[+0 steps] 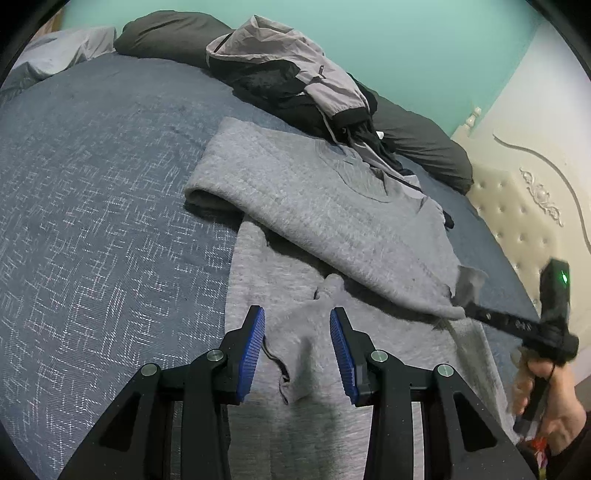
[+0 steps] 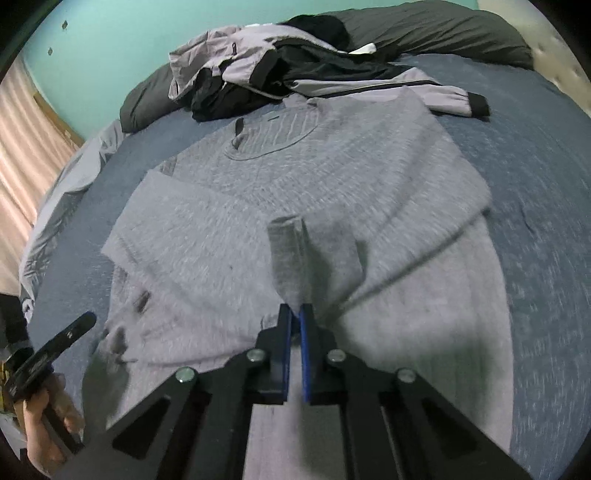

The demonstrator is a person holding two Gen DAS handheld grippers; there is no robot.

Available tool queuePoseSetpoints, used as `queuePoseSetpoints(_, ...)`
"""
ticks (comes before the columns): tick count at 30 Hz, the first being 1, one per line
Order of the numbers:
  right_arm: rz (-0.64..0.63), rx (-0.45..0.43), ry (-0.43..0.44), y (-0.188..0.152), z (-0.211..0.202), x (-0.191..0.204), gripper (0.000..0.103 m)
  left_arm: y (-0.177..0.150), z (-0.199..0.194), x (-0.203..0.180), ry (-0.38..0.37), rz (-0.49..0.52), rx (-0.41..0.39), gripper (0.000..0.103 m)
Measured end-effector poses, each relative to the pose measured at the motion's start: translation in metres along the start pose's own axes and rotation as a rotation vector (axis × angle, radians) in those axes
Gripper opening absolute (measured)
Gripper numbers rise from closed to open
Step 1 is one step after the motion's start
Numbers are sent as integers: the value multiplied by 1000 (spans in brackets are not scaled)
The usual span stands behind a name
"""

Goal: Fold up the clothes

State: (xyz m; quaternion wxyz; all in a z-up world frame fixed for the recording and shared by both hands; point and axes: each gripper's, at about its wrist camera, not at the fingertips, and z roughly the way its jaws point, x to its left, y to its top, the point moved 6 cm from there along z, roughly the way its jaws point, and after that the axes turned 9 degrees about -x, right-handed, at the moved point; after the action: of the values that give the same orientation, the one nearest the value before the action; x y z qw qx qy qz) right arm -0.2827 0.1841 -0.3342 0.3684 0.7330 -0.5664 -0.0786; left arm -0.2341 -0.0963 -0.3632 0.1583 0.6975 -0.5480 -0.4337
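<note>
I see the grey sweater lying flat on the bed, neckline toward the dark pillows, with one sleeve folded across its body. My right gripper has its jaws together on a raised fold of the sweater's fabric; the blue pads pinch the cloth, which stands up in a narrow ridge just beyond the tips. In the left wrist view that same gripper appears at the sweater's right edge, holding a small tuft of grey knit, with a hand around its handle below. My left gripper hangs over the sweater's lower part with its jaws apart; a bump of grey fabric sits between the blue pads, but the pads do not press on it. A thin dark thread lies on the knit just beside the left pad. In the right wrist view the left gripper's black finger shows at the sweater's left edge, with a hand gripping it. Beyond the sweater's neckline a lilac and black jacket lies crumpled, one cuff overlapping the sweater's shoulder. A pale tufted headboard stands to the right of the sweater, and a teal wall rises behind the pillows.
</note>
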Motion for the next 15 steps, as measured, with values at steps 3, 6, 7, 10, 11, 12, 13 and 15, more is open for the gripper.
queuePoseSetpoints(3, 40, 14, 16, -18, -13, -4, 4, 1, -1, 0, -3, -2, -3, 40)
queuePoseSetpoints(6, 38, 28, 18, -29, -19, -5, 5, 0, -3, 0, -4, -2, -6, 40)
queuePoseSetpoints(7, 36, 27, 14, -31, -20, -6, 5, 0, -3, 1, -3, -1, -6, 40)
queuePoseSetpoints(10, 56, 28, -12, -33, -26, -17, 9, -1, -3, 2, -2, -6, -4, 40)
queuePoseSetpoints(11, 71, 26, -14, -33, -29, -22, 12, 0, -3, 3, -1, -7, -4, 40)
queuePoseSetpoints(12, 85, 23, -15, -33, -32, -27, 14, 0, -3, 3, -1, -8, -5, 40)
queuePoseSetpoints(13, 103, 20, -23, -32, -34, -33, 20, 1, -3, 3, -2, -7, -6, 40)
queuePoseSetpoints(15, 166, 15, -20, -30, -37, -47, 31, 1, -3, 3, -2, -7, -6, 40)
